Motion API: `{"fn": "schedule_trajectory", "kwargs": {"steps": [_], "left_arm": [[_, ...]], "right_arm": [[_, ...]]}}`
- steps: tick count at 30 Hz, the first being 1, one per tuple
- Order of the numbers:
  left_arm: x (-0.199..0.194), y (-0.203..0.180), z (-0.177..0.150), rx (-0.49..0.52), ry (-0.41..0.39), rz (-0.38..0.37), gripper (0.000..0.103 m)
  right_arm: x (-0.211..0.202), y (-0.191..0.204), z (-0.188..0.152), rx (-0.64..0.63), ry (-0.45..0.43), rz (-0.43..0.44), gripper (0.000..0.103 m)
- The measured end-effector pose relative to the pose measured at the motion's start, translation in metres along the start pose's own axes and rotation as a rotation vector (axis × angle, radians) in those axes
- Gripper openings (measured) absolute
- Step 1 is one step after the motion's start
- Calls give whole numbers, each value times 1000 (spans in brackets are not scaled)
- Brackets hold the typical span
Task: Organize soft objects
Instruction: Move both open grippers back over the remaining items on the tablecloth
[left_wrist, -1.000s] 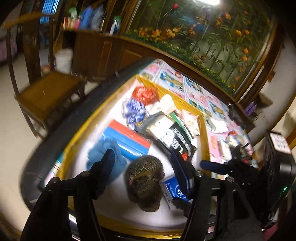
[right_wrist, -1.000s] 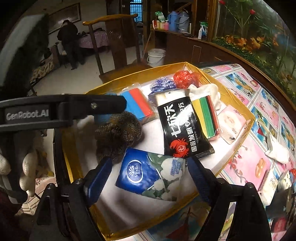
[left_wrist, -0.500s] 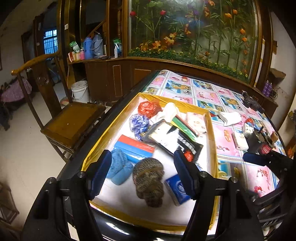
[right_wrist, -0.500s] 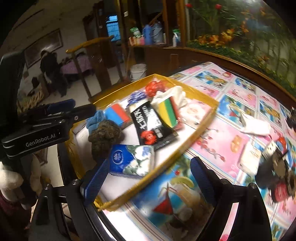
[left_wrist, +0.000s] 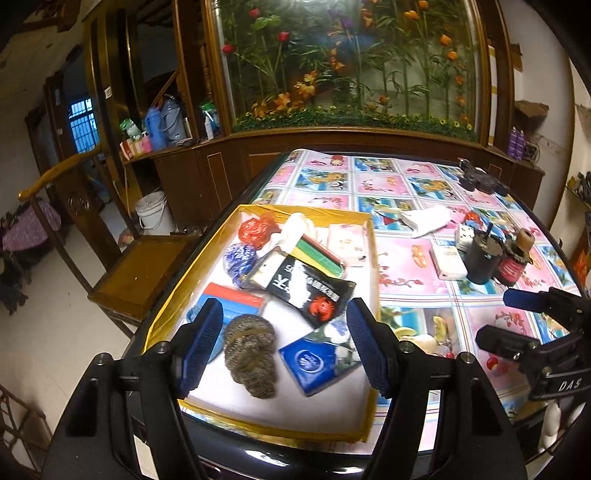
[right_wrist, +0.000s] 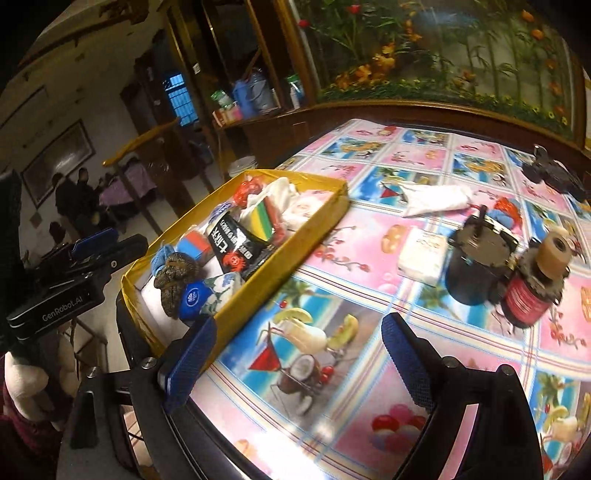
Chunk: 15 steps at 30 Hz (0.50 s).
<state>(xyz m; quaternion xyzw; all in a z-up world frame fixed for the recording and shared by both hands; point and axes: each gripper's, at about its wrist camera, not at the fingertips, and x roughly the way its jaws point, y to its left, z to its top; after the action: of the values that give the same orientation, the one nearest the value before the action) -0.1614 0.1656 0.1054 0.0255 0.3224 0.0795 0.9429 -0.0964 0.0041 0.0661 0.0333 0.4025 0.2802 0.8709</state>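
Observation:
A yellow-rimmed tray (left_wrist: 373, 251) (right_wrist: 295, 243) holds soft goods: a brown knitted ball (left_wrist: 251, 354) (right_wrist: 173, 275), a blue tissue pack (left_wrist: 317, 363) (right_wrist: 207, 295), a black packet (left_wrist: 310, 291), a red-blue sponge (left_wrist: 236, 301), striped cloths (left_wrist: 319, 254), red (left_wrist: 255, 229) and blue (left_wrist: 240, 258) scrunched balls. My left gripper (left_wrist: 286, 347) is open and empty above the tray's near end. My right gripper (right_wrist: 299, 365) is open and empty over the tablecloth, right of the tray. A white cloth (left_wrist: 428, 219) (right_wrist: 432, 199) lies outside the tray.
On the patterned tablecloth stand a white pack (right_wrist: 421, 254), a black cylinder (right_wrist: 476, 258) and a red-labelled spool (right_wrist: 532, 284). A wooden chair (left_wrist: 136, 273) stands left of the table. A cabinet with a flower display (left_wrist: 351, 122) is behind.
Both grippers have pulled back and up from the tray. The right gripper has swung right, from over the tissue pack to over the bare tablecloth.

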Motion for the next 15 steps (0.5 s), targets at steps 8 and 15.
{"fn": "schedule_trajectory", "kwargs": {"steps": [8, 15], "left_arm": [[-2, -19, -3, 47, 18, -1, 69], [7, -36, -4, 87, 47, -10, 69]], "right_arm": [[-26, -38, -10, 78, -37, -8, 92], [-49, -71, -14, 132, -72, -38, 93]]}}
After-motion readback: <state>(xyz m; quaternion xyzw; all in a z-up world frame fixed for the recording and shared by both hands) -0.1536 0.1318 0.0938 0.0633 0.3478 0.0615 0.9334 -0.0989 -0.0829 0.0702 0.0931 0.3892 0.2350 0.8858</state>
